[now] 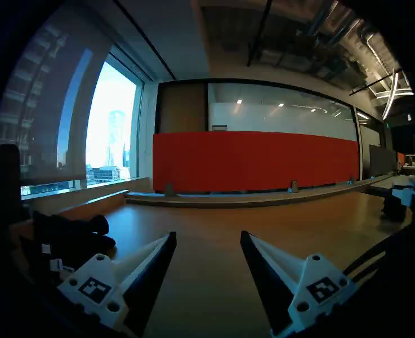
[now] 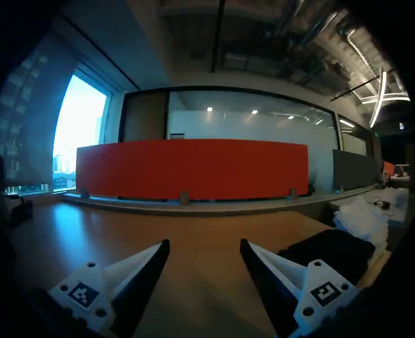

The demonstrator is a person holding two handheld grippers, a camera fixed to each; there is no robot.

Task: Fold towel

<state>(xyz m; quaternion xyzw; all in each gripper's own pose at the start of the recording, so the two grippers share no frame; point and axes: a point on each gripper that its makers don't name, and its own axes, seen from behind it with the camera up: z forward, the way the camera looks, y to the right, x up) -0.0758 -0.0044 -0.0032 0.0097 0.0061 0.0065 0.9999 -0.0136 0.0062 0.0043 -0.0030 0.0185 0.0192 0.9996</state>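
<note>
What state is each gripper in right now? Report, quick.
Left gripper: open, holding nothing.
Right gripper: open, holding nothing; the dark cloth lies apart from it, untouched.

Ahead of left gripper (image 1: 208, 236), jaws apart: bare wood tabletop (image 1: 207, 214) runs open as far as the red partition (image 1: 252, 160), which closes the far edge. Left flank blocked by black gear (image 1: 66, 236) sitting just beside the gripper. Far right, 1 dark object (image 1: 393, 207); cables (image 1: 370, 259) low at that side.

Ahead of right gripper (image 2: 204, 243), jaws apart: a wide lane ahead and leftward. Right flank taken by black cloth (image 2: 334, 250) just beside it, with a white folded stack (image 2: 362, 219) behind. 1 small dark item (image 2: 21, 211) far left.
</note>
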